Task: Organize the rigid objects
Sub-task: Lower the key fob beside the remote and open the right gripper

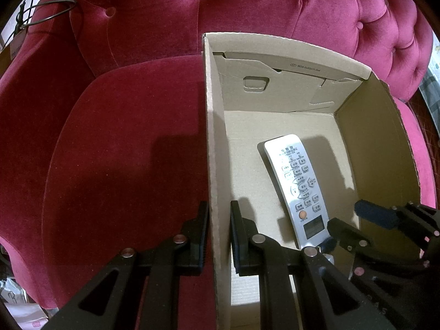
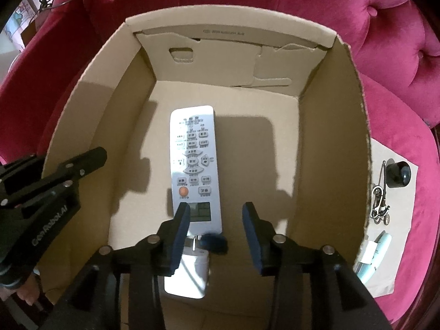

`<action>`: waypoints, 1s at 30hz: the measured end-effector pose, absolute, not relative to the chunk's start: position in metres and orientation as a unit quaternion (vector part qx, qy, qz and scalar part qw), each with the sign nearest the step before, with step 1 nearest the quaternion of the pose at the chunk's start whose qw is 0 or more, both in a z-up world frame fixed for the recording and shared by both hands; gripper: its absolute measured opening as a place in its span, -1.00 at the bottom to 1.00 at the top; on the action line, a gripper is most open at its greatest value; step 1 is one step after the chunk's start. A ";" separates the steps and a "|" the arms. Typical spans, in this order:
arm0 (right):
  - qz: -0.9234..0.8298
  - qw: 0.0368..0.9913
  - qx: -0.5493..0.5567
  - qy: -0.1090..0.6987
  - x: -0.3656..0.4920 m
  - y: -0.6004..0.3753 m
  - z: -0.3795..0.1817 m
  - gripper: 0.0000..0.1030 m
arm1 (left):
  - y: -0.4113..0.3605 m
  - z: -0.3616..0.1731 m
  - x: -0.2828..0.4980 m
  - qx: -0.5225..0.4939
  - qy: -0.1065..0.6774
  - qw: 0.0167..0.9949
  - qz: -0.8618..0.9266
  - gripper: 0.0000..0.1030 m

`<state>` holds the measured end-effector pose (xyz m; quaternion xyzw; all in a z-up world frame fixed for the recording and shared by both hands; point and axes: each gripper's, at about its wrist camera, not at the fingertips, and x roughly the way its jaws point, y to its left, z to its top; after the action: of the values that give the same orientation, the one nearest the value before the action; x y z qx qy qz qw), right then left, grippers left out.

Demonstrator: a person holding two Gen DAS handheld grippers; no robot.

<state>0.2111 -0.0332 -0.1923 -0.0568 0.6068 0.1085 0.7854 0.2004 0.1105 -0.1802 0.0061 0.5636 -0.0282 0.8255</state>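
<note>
Nearest, left view: left gripper (image 1: 218, 236), jaws astride the left wall of the cardboard box (image 1: 213, 148), one finger outside over the cushion, one inside; clamped narrow on that wall's top edge. Same gripper seen in right view at lower left (image 2: 90, 162), reaching over the rim.

Nearest, right view: right gripper (image 2: 216, 232), pointing steeply down into the box, jaws standing apart at moderate width, pads clear of everything; nothing pinched. Blue pad faces visible on both fingers (image 2: 180, 236). In left view, seen at lower right (image 1: 354, 220).

Below and between the right jaws: remote control (image 2: 195, 162), silver-white, lying flat on the box floor, button face up, long axis running near to far, orange button (image 2: 183, 191) toward the near end, small display just under the left finger. Near end partly hidden by the gripper body. Same remote in left view (image 1: 298, 187), slightly angled.

Box interior: bare floor on both sides of the remote, more to the right; far third of the floor open. Four upright walls, far wall with folded flap and handle cut-out (image 2: 183, 55). Right wall edge perforated, ragged.

Outside right wall: flat cardboard sheet (image 2: 396, 236) bearing a black cap-like item (image 2: 398, 176), metal clip cluster (image 2: 381, 203), pale mint item (image 2: 376, 255).

Beyond: crimson tufted velvet sofa (image 1: 132, 137), seat cushion open left of the box; buttoned backrest behind. Dark cable loop (image 1: 52, 11) at far left.
</note>
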 end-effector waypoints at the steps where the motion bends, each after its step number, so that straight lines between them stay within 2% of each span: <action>1: 0.108 0.786 -0.057 0.606 0.211 -0.033 -0.192 -0.13 | 0.111 -0.180 0.200 0.006 0.564 0.826 -0.028 -0.69; 24: 0.082 0.822 -0.053 0.561 0.199 -0.058 -0.134 0.40 | 0.111 -0.180 0.200 0.006 0.564 0.825 -0.028 -0.70; 28: 0.079 0.827 -0.038 0.556 0.196 -0.073 -0.123 0.65 | 0.111 -0.180 0.200 0.007 0.565 0.825 -0.027 -0.70; 30: 0.073 0.831 -0.038 0.550 0.196 -0.079 -0.118 0.68 | 0.112 -0.179 0.201 0.007 0.565 0.825 -0.027 -0.70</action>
<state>0.1960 -0.0789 -0.1178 -0.0383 0.5501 0.0730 0.8310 0.2008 0.1116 -0.1795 0.0069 0.5647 -0.0272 0.8248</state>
